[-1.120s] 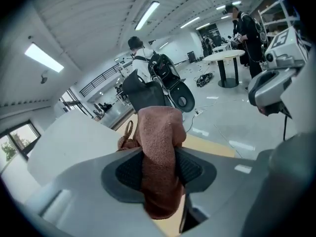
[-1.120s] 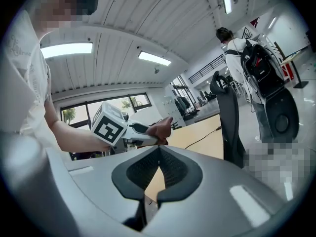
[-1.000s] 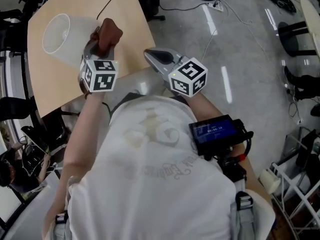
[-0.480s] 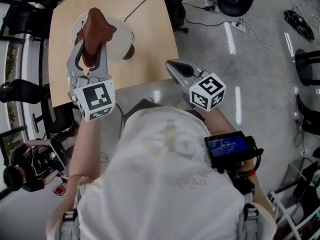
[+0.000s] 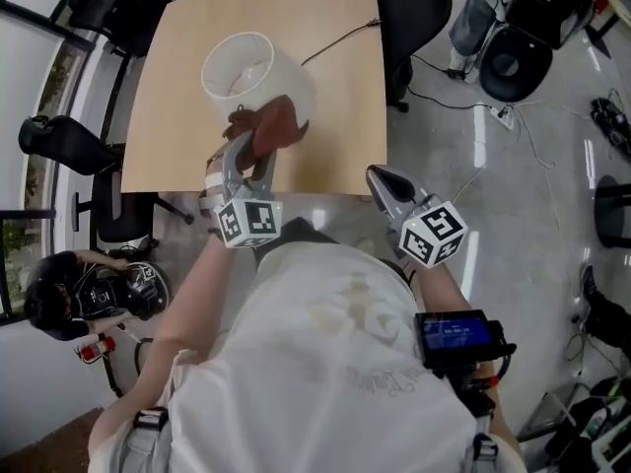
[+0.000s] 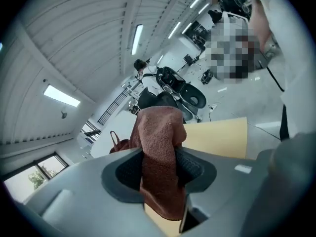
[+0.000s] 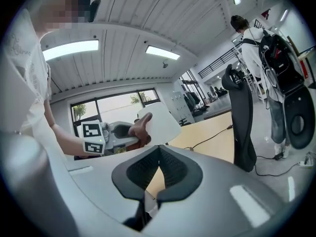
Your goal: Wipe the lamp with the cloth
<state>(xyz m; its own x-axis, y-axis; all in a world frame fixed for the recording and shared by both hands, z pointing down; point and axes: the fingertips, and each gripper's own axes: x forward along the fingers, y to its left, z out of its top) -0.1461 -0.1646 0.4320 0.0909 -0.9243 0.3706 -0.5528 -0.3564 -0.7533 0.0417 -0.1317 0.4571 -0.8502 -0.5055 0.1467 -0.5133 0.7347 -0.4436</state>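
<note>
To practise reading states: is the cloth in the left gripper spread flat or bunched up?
Bunched up: the cloth is pinched as a thick wad between the left gripper's pads, not laid flat.

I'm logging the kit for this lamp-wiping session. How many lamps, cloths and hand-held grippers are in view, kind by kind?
White-shaded table lamp: 1
Reddish-brown terry cloth: 1
Hand-held grippers: 2, left hand-held gripper and right hand-held gripper
Total: 4

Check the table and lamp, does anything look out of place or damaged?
Nothing stands out. The lamp sits on the table, its cord running off the edge, and the left gripper holds the cloth against it.
</note>
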